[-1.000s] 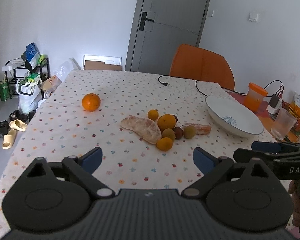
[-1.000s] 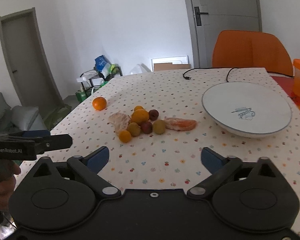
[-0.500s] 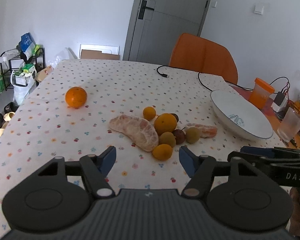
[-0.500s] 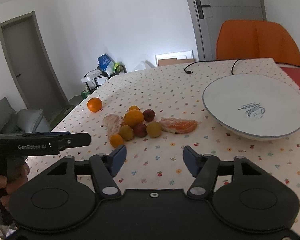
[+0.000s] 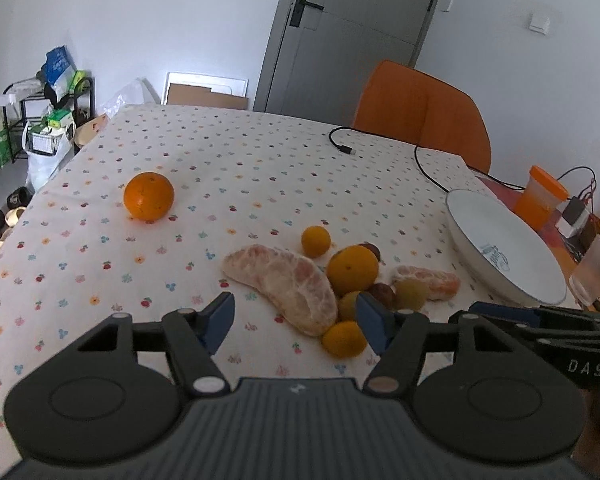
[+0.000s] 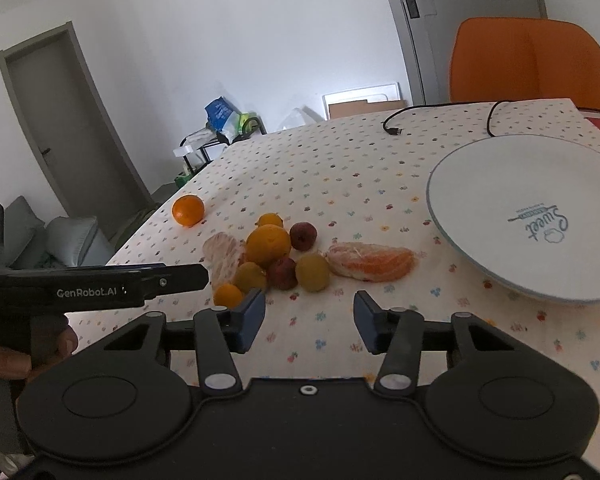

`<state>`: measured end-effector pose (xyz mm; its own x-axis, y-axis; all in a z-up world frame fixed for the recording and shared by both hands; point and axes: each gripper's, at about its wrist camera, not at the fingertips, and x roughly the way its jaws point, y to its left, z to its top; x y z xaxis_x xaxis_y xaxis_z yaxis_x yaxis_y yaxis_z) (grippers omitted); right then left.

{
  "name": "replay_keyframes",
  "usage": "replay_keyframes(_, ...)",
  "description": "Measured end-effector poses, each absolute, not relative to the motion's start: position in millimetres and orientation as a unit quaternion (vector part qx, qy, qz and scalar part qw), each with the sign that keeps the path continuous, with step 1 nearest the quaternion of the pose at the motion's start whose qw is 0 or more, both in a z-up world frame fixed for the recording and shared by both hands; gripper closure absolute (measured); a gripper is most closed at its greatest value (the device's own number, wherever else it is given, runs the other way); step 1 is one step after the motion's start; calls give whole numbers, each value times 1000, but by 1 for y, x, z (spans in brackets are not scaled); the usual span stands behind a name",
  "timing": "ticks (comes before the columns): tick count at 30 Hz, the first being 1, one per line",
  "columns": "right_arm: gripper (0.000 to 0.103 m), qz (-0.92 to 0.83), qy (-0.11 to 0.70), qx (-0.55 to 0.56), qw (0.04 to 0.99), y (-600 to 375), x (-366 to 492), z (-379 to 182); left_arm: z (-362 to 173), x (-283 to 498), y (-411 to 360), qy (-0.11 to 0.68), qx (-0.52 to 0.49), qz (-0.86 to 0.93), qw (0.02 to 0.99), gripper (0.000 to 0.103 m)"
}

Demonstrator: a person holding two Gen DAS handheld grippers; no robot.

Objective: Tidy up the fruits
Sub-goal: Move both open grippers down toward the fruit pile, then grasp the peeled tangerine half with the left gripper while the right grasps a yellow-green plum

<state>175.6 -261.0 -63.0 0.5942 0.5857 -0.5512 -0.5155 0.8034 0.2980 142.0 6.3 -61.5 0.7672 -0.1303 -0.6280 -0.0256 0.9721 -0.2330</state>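
Both tongs are spread apart and hold nothing: the left tongs (image 5: 296,322) hang low over the near end of the peeled pomelo piece (image 5: 284,282), while the right tongs (image 6: 310,320) sit just short of the fruit heap, pointing at the bare cloth between the yellow-green fruit (image 6: 312,272) and the plate (image 6: 500,200). The fruits are all on the table (image 5: 240,168): a tight cluster in the middle, with a single large orange (image 5: 149,197) well apart at the far left, and the white plate empty on the right. The main risk, as I judge it, lies in how closely the cluster is packed. The round fruits touch one another, so a jaw pushed in beside one will likely nudge its neighbours and set them rolling toward the table edge. The small orange fruit (image 5: 344,339) nearest the left tongs looks most exposed to that. The soft peeled segments, especially the orange one (image 6: 370,262), could be crushed by a hard squeeze. The two tools are also close together here and could collide. A black cable (image 5: 342,144) lies on the far side, and an orange chair (image 5: 420,112) stands beyond; neither blocks the path to the plate.
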Motion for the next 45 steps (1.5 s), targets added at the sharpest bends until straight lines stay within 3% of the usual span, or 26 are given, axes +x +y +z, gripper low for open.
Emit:
replay_keyframes(29,64,318,351,63,879,-237,214,-78,-77,178,-3,365,-80,2,927,34)
replay_keyframes(34,78,319,350,57,879,-235,214,-80,-76,169,4,370,-77,9,926,33)
replay_keyframes(45,80,323,352,68,876,-245,207,-80,-74,156,14,374,-80,25,924,36)
